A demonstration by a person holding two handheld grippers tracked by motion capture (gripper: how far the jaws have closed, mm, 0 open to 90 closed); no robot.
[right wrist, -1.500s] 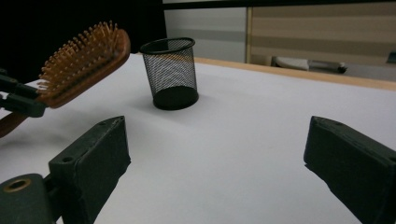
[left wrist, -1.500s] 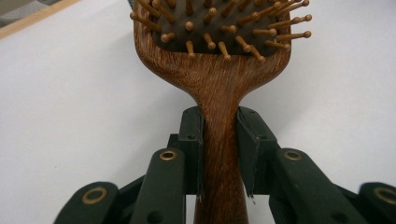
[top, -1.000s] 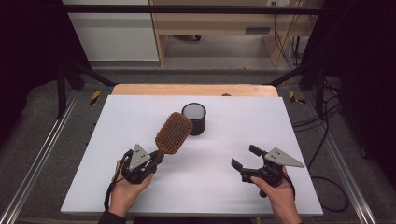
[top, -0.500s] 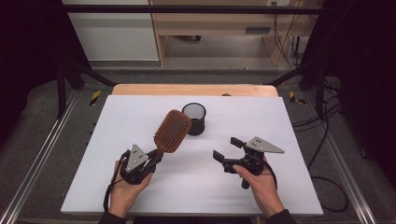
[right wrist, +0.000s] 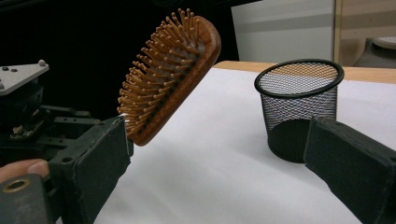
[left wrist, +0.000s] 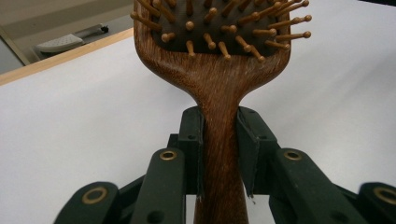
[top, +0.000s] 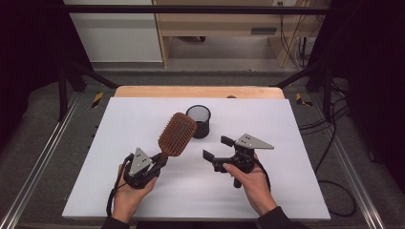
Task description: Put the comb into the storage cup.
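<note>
Left gripper (top: 160, 161): the handle of a brown wooden paddle hairbrush (top: 177, 134) is being clamped, head raised over the white table (top: 119, 124).
Right gripper (top: 218, 149): jaws gaping, nothing between them.
Change: right gripper is being brought leftward toward the brush since 1 second ago.
Meaning: a handover is likely being prepared.
Nearby: 1 black mesh cup (top: 198, 121), just beyond the brush.

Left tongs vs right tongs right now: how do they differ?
The left tongs are shut on the handle of the wooden hairbrush, while the right tongs stand open with nothing between them. The left tongs hold the brush tilted up off the white table; the right tongs point across toward the brush and the black mesh cup. Both are black and held in a hand.
</note>
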